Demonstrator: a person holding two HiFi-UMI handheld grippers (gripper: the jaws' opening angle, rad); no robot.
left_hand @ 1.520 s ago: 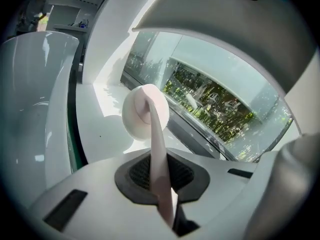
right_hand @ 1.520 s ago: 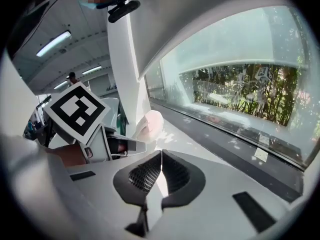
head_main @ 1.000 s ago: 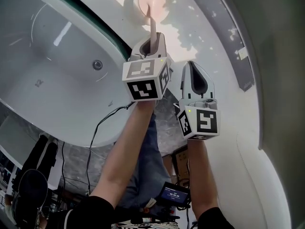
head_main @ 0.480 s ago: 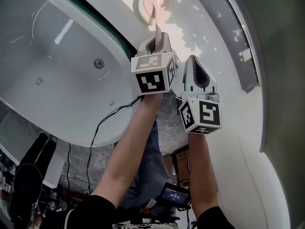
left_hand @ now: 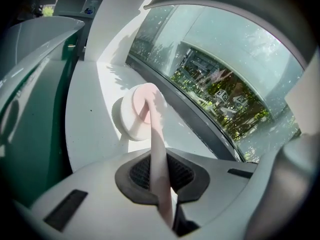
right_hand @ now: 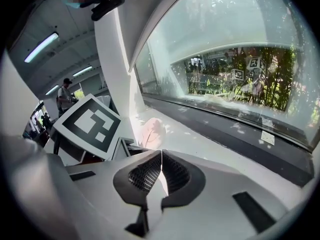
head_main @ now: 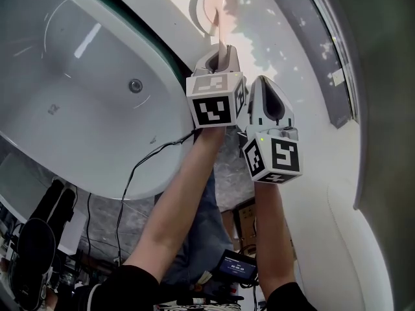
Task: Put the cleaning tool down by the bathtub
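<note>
Two grippers up, side by side, past the end of the bathtub point(head_main: 78, 109).

- Your left gripper point(left_hand: 161, 176) is clamped on the thin pink handle of the cleaning tool point(left_hand: 152, 134). The jaws pinch it low on the shaft, so the round head leads out in front and goes down first.
- The tool's head sits over the white ledge point(head_main: 279, 37), between the tub's dark rim and the window point(left_hand: 225, 79). It looks at or just above the surface; a shadow lies close under it, but contact can't be told.
- Your right gripper point(right_hand: 161, 171) has its jaws together on nothing. It rides just beside the left one, probably only parked out of the way.

Round about: the ledge by the head is bare and sunlit, with leaf shadows across it. A dark window sill point(head_main: 327, 63) runs along its far side, well apart from the head. A black cable point(head_main: 137, 167) trails over the tub's near rim, below your left arm and clear of the landing spot.

In the way: nothing visible on the ledge. The closeness of the two grippers is the only squeeze if you let go sideways.
</note>
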